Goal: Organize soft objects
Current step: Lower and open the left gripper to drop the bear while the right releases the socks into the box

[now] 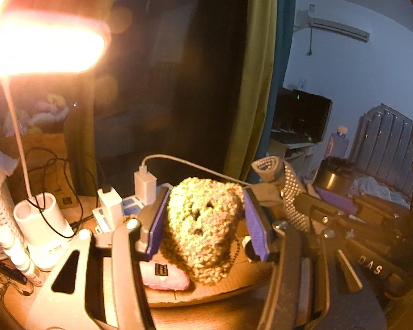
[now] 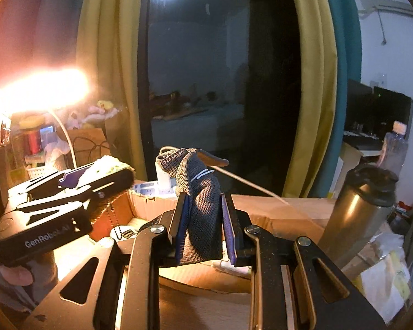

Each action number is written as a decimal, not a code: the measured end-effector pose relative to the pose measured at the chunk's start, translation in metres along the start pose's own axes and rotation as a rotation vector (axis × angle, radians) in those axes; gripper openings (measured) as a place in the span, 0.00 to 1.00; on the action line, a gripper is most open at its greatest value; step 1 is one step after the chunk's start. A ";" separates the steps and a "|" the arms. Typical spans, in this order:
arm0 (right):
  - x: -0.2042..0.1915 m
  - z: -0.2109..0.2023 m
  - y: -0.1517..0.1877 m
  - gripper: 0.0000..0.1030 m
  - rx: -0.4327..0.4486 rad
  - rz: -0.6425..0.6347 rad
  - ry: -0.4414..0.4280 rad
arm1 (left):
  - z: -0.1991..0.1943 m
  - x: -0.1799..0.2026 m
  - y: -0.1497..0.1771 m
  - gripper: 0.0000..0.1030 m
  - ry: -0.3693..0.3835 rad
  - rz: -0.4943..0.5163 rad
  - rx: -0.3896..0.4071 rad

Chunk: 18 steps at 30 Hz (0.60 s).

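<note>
Left gripper (image 1: 205, 217) pinches a knitted pouch (image 1: 203, 228); right gripper (image 2: 203, 228) clamps a grey glove (image 2: 201, 206) above the cardboard box (image 2: 261, 214). Charger cable (image 2: 250, 184) at 12 o'clock could snag either.

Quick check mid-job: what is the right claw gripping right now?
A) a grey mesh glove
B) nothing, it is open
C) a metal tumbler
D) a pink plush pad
A: in the right wrist view the right claw is closed on the grey mesh glove, which stands up between its purple pads.

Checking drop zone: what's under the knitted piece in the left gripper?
Under the knitted piece, a pink plush lies in the cardboard box; the knit covers part of it and the floor behind.
</note>
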State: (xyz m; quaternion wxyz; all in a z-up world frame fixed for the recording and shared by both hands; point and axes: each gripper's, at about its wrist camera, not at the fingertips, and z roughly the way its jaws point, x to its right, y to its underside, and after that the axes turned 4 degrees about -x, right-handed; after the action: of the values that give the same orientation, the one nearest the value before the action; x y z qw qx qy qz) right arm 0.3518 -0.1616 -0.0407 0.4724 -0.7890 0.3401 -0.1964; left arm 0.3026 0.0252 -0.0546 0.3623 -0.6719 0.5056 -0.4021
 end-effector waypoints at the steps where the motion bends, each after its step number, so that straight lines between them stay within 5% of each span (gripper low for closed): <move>1: 0.000 0.004 0.001 0.24 -0.007 0.001 -0.006 | 0.003 0.000 0.001 0.52 0.002 -0.001 -0.008; 12: 0.011 0.034 0.016 0.25 -0.066 0.038 -0.035 | 0.041 -0.002 0.017 0.53 0.012 0.005 -0.086; 18: 0.013 0.044 0.021 0.25 -0.087 0.052 -0.052 | 0.054 -0.002 0.022 0.63 -0.001 -0.003 -0.139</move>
State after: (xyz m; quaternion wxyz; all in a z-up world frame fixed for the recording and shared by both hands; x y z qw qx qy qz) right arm 0.3820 -0.1508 -0.0801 0.4515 -0.8045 0.3563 -0.1484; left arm 0.3425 0.0267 -0.0965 0.3146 -0.6964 0.5310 -0.3663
